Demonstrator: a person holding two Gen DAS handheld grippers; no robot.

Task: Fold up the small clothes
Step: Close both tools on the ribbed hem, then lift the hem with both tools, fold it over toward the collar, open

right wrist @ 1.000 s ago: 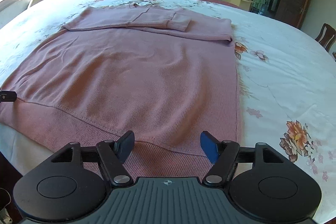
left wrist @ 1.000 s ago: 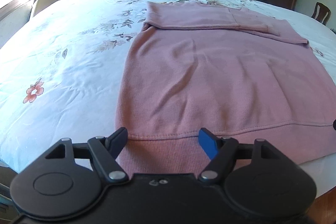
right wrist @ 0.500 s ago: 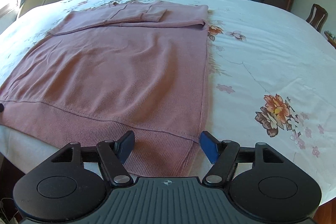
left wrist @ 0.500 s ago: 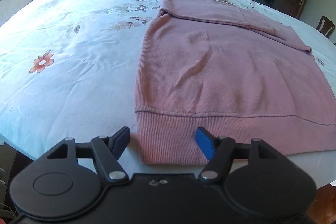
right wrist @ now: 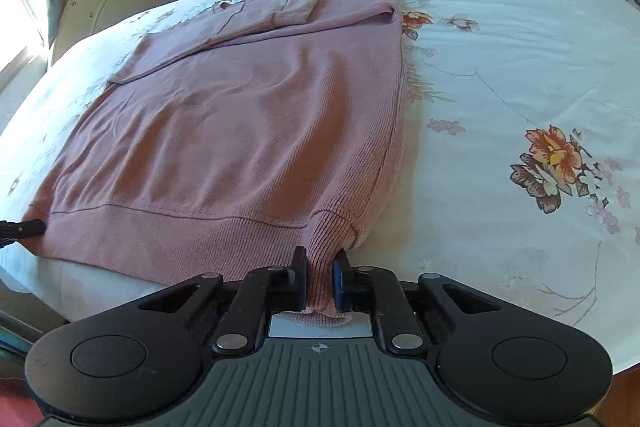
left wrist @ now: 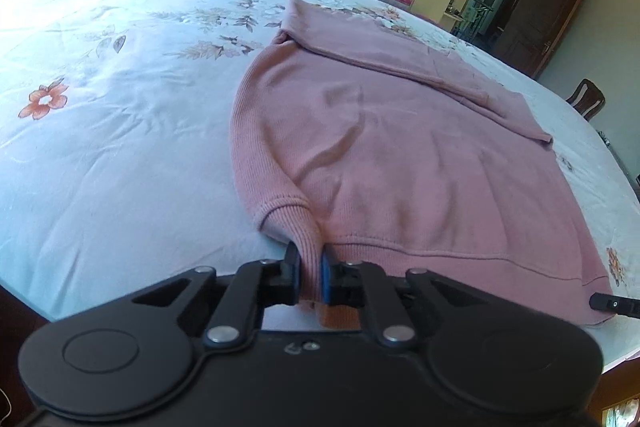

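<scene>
- The pink sweater (left wrist: 400, 155) lies flat on the flowered bed sheet (left wrist: 120, 147), filling the middle of both views.
- The left gripper (left wrist: 309, 267) pinches one bottom hem corner tight.
- The right gripper (right wrist: 320, 277) pinches the other corner.
- Lift both corners together, evenly, and carry the hem toward the folded sleeves (right wrist: 280, 15) at the top.

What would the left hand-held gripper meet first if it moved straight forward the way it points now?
The pink sweater itself: the left hand-held gripper is shut on its near hem corner, and the body lies directly ahead on the bed. Depth is unclear.
</scene>
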